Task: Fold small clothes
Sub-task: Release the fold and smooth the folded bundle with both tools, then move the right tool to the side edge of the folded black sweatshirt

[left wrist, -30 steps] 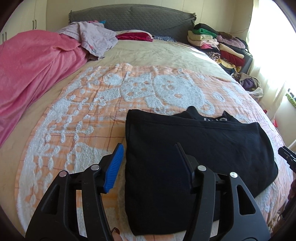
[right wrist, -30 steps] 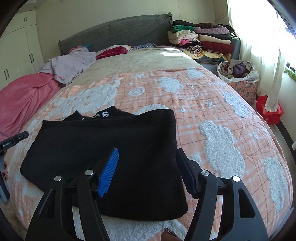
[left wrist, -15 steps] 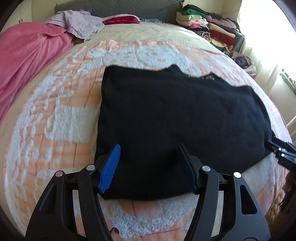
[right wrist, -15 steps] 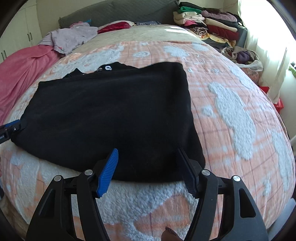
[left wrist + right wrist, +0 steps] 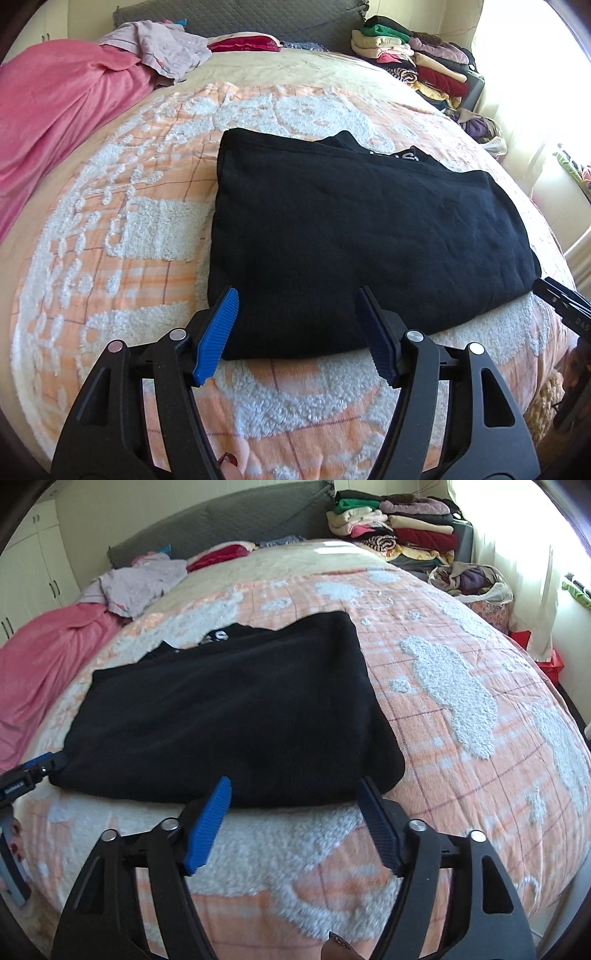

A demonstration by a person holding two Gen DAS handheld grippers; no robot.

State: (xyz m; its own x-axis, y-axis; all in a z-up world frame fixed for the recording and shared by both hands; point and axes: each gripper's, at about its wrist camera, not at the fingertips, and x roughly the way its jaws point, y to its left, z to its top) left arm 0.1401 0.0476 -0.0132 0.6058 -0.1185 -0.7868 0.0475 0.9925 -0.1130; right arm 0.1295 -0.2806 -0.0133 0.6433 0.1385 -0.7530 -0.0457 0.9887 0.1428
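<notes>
Black garment (image 5: 354,236) lies half-folded on the bed (image 5: 110,229) — both claws, left (image 5: 299,332) and right (image 5: 295,819), spread apart at its near edge; next, probably, gripping the hem.

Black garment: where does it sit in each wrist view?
Left wrist: black garment fills centre and right, just beyond the open left tongs.
Right wrist: centre-left, beyond the open right tongs.
Shared landmark: stacked clothes pile, upper right in both.
</notes>
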